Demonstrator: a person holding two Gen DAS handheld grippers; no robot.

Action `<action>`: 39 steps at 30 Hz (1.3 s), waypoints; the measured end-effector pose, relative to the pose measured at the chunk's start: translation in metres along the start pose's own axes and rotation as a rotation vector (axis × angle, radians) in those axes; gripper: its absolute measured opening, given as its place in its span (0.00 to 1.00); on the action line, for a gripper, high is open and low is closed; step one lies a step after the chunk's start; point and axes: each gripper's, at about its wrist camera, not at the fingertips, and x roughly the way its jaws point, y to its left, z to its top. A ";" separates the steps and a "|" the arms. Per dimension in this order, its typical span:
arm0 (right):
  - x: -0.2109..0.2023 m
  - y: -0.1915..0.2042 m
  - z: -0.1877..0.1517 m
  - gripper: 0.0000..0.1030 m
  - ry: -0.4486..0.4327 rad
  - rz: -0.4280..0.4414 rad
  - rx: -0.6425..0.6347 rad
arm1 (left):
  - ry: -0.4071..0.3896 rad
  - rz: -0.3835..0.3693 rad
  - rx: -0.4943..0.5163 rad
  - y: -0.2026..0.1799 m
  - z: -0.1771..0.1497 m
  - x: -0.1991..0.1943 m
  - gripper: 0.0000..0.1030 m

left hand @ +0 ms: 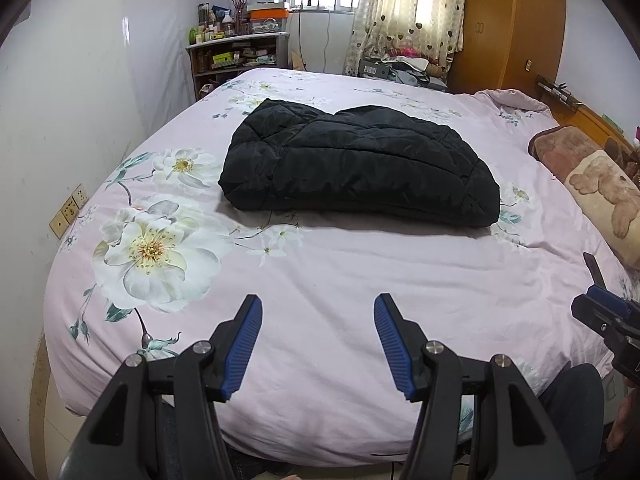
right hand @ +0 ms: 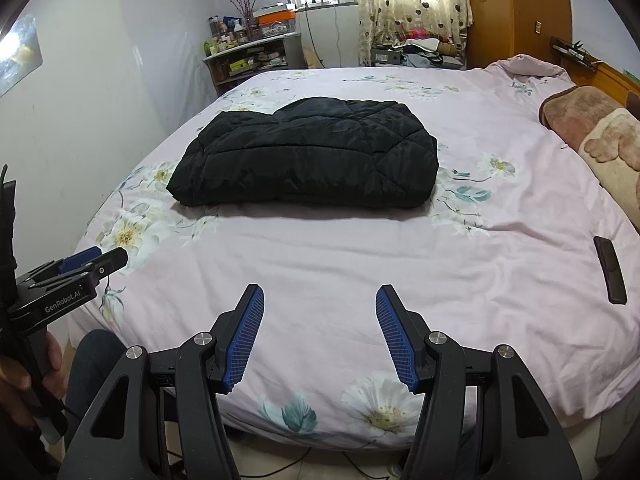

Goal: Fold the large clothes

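A black quilted jacket (left hand: 360,164) (right hand: 308,156) lies folded into a thick rectangle on the middle of the pink floral bed (left hand: 320,280) (right hand: 340,248). My left gripper (left hand: 318,312) hovers over the bed's near edge, well short of the jacket, its blue pads (left hand: 244,344) apart with nothing between them. My right gripper (right hand: 320,300) is held the same way, open and empty, also short of the jacket. Each gripper shows at the edge of the other's view: the right gripper (left hand: 600,304) and the left gripper (right hand: 92,260).
A brown and cream blanket (left hand: 592,176) (right hand: 592,132) lies along the bed's right side. A dark remote (right hand: 610,274) rests on the sheet at the right. The wall (left hand: 80,120) is close on the left, cluttered shelves (left hand: 236,56) and a wardrobe (left hand: 512,24) stand behind.
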 end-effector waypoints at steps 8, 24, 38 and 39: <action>0.002 0.001 -0.001 0.57 0.009 0.002 -0.002 | -0.003 0.002 0.001 -0.001 0.000 -0.001 0.59; 0.002 0.000 -0.001 0.57 0.013 0.001 -0.004 | -0.001 -0.001 0.010 -0.001 -0.001 -0.001 0.59; 0.002 0.000 -0.002 0.57 0.015 0.000 -0.003 | 0.001 0.010 0.011 0.000 0.000 0.000 0.58; 0.002 0.001 -0.002 0.57 0.014 -0.001 -0.003 | -0.001 0.006 0.010 0.000 0.001 0.000 0.58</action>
